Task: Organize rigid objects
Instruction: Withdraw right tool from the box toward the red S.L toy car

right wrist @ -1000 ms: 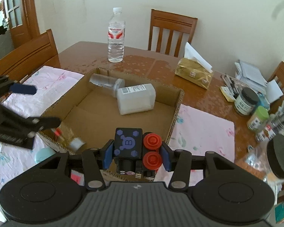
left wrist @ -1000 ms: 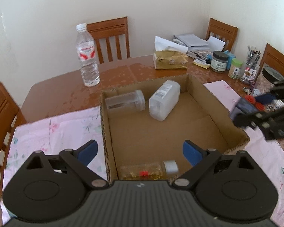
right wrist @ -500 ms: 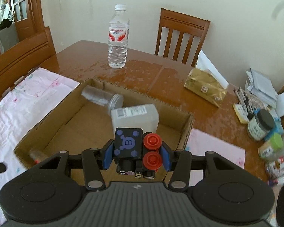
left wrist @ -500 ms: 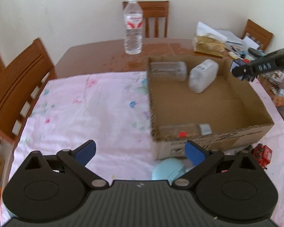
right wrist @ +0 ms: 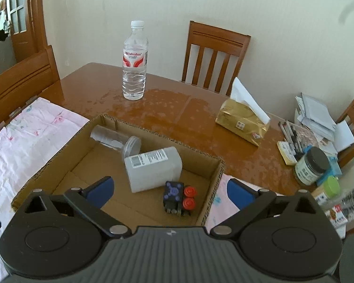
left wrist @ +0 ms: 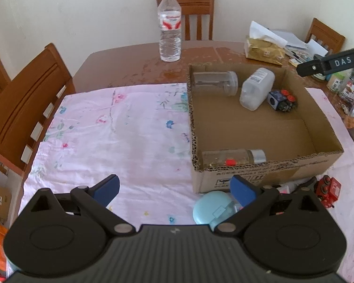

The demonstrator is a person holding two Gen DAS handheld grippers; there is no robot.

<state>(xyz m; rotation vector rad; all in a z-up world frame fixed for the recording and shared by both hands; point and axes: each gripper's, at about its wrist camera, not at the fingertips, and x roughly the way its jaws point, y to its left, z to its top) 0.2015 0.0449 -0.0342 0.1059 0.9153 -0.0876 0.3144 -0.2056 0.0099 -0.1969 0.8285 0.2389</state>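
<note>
A pale blue round case is sitting partly hidden behind the left gripper's finger. A red toy, possibly a vehicle, is peeking out beside the cardboard box, half covered.

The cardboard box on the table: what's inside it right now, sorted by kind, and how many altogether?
In the open cardboard box:
Clear plastic jars lying on their sides: 2
White translucent plastic bottle lying down: 1
Black toy block with red knobs: 1
Total: 4
</note>
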